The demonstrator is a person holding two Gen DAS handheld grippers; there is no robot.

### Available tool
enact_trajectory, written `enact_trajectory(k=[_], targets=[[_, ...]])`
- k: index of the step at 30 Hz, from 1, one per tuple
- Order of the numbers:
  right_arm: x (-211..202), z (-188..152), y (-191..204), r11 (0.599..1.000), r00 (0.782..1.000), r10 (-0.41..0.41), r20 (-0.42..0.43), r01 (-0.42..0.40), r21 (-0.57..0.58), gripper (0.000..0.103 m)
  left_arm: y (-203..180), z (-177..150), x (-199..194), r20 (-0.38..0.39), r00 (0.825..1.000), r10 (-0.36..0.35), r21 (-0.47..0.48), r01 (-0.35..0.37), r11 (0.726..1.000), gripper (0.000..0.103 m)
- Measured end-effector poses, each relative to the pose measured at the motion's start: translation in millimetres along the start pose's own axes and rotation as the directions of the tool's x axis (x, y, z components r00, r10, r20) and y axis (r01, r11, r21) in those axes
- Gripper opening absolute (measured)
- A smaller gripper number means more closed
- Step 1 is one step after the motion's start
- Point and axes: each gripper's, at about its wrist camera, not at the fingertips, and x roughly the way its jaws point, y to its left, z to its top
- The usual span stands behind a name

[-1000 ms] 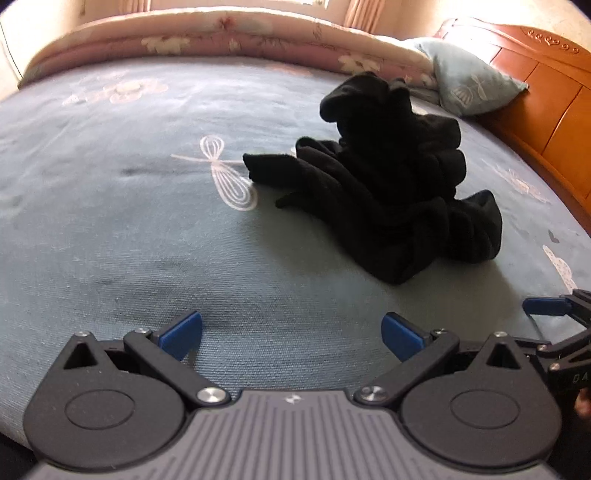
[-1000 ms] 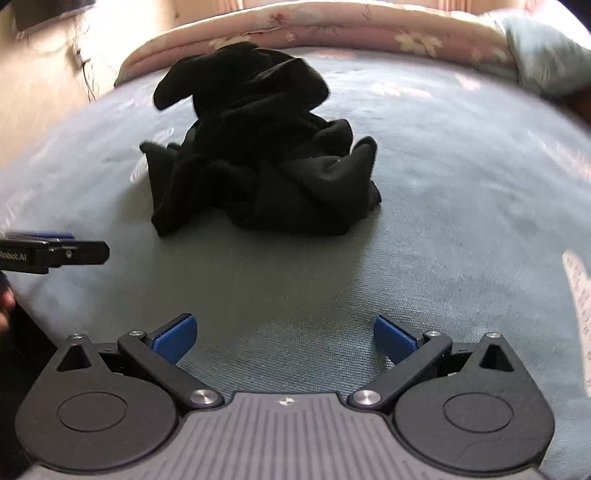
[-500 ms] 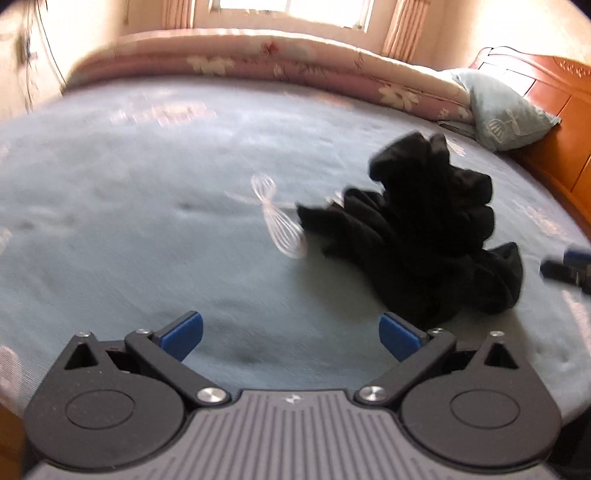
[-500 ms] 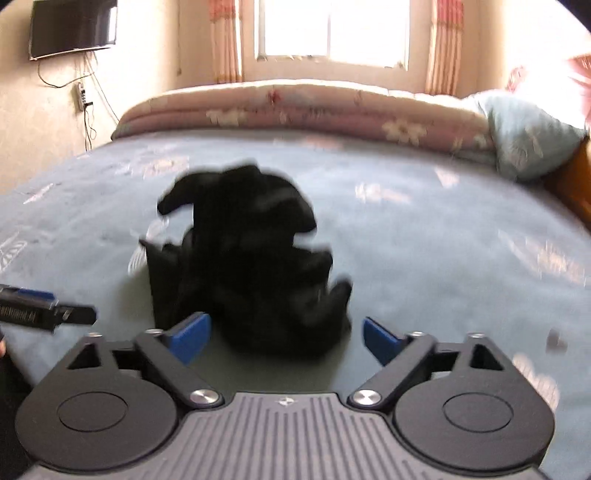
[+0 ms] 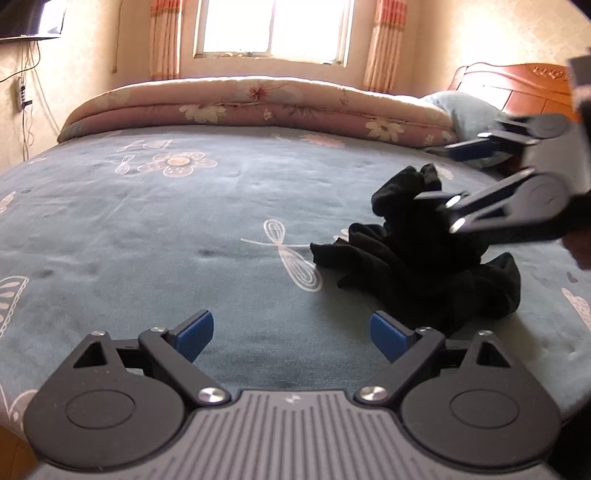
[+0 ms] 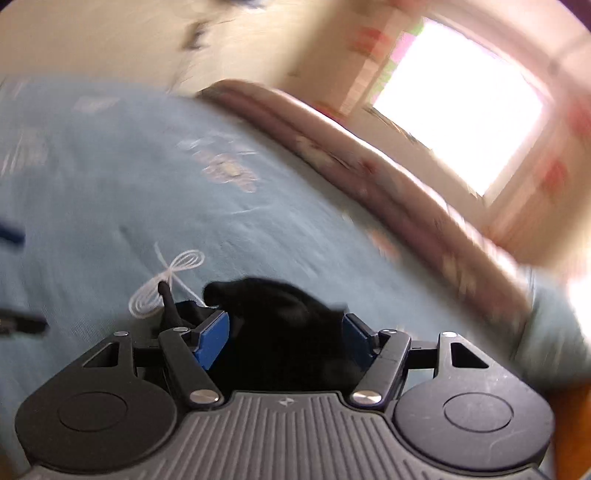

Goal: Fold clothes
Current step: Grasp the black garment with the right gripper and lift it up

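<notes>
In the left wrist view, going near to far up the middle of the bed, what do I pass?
Left tongs → dragonfly print on the blue bedspread → flower print → rolled floral quilt → window.

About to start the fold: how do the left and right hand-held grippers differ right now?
The left hand-held gripper has only bare blue bedspread between its fingers; the right hand-held gripper has the crumpled black garment between its own. The left sits short of the garment; the right is over it, rolled on its side. Both are closing, and neither visibly presses cloth yet.
</notes>
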Motion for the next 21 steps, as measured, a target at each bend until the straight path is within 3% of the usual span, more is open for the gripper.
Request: enact_trajectory(k=[2, 6, 8, 9, 10, 13, 15, 18, 21], targets=[[10, 5, 19, 0.987, 1.000, -0.014, 0.011, 0.016, -0.162, 0.073, 2, 0, -1, 0.009, 1.000, -0.009, 0.010, 0.009, 1.000, 0.092], [33, 2, 50, 0.901, 0.998, -0.058, 0.015, 0.059, -0.429, 0.073, 4, -2, -3, 0.028, 0.999, -0.021, 0.029, 0.020, 0.999, 0.092], [46, -2, 61, 0.846, 0.996, -0.089, 0.008, 0.080, -0.528, 0.055, 4, -3, -5, 0.037, 0.999, -0.020, 0.048, 0.019, 0.999, 0.092], [50, -2, 62, 0.836, 0.994, -0.107, -0.004, 0.088, -0.542, 0.029, 4, -3, -6, 0.043, 0.999, -0.017, 0.059, 0.015, 0.998, 0.092], [49, 1, 59, 0.853, 0.994, -0.106, -0.013, 0.084, -0.516, 0.029, 3, -3, -7, 0.051, 0.999, -0.008, 0.069, 0.005, 0.998, 0.092], [29, 15, 37, 0.942, 0.999, -0.016, -0.030, 0.005, -0.336, 0.029, 0, -1, -9, 0.086, 0.996, 0.013, 0.101, -0.022, 0.995, 0.092], [10, 24, 17, 0.980, 0.997, 0.065, -0.033, -0.070, -0.186, 0.029, -4, 1, -11, 0.103, 0.995, 0.009, 0.117, -0.021, 0.993, 0.092], [-20, 32, -15, 0.971, 0.972, 0.236, -0.007, -0.236, 0.034, 0.029, -11, 4, -16, 0.120, 0.993, -0.004, 0.139, -0.013, 0.990, 0.092], [-46, 36, -39, 0.910, 0.928, 0.370, 0.051, -0.373, 0.182, 0.029, -18, 5, -24, 0.135, 0.991, -0.016, 0.158, -0.006, 0.987, 0.092]])
